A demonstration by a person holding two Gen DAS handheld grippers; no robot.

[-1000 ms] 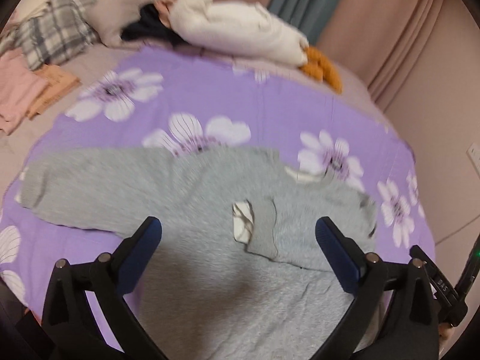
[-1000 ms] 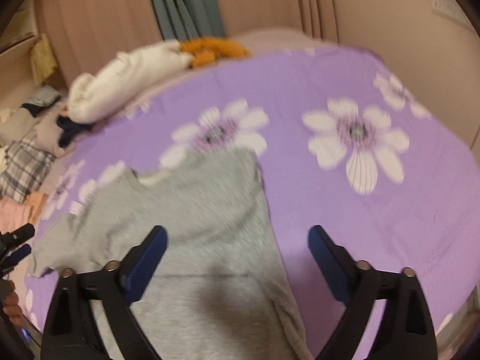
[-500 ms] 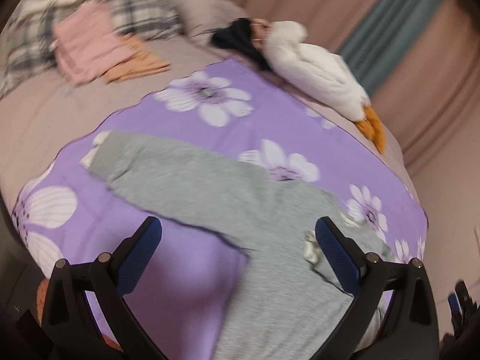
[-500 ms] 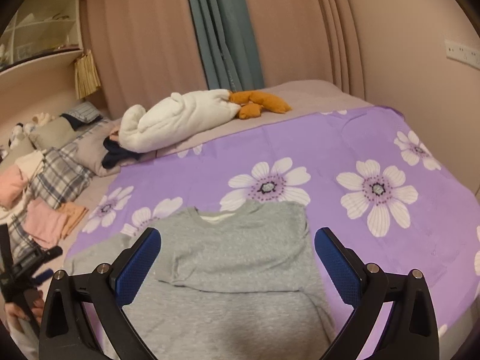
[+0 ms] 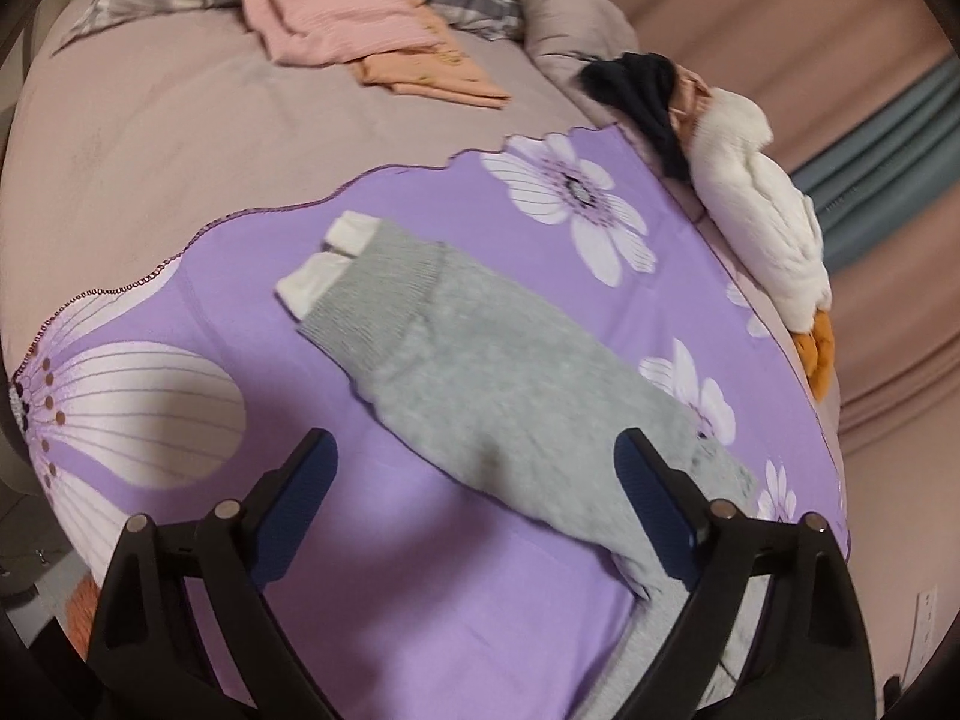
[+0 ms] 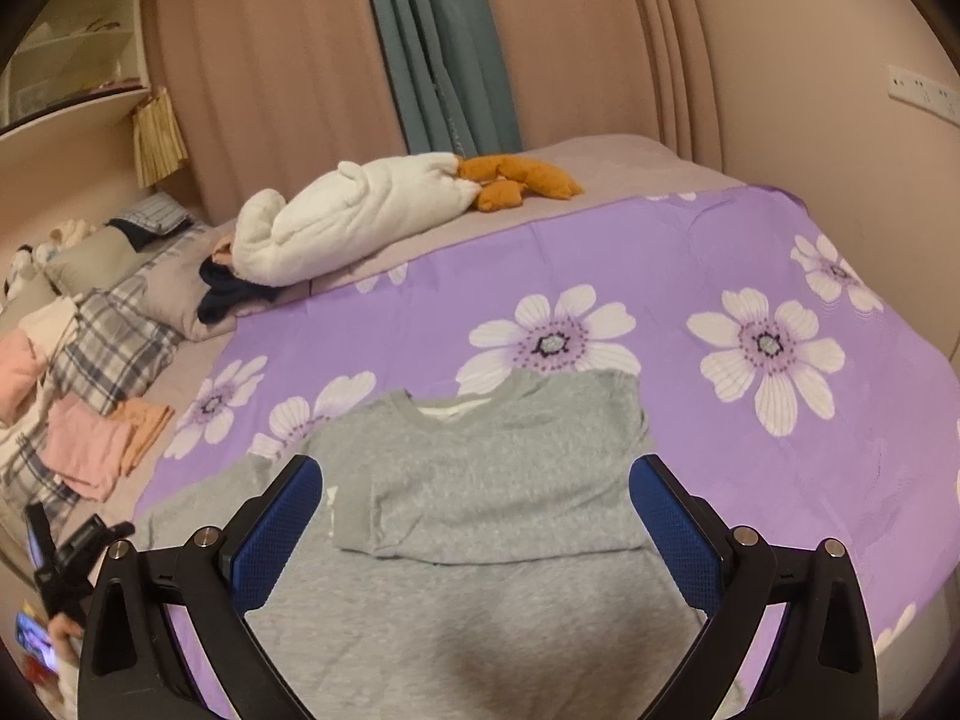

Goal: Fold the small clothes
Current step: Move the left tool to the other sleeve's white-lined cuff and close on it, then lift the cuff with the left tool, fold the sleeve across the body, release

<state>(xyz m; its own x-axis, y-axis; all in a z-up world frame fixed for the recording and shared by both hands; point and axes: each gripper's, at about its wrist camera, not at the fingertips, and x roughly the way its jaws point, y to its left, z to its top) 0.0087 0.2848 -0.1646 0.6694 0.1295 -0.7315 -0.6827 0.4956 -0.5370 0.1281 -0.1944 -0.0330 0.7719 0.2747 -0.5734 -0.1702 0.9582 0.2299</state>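
Grey sweatshirt (image 6: 498, 480) flat on purple floral sheet (image 6: 750, 252), right sleeve folded across chest. Left gripper (image 5: 474, 480) closing, nothing gripped, above outstretched left sleeve (image 5: 480, 360). Right gripper (image 6: 474, 516) wide, empty. We advise pinching near cuff (image 5: 360, 294); sleeve blurred, apparently flat.
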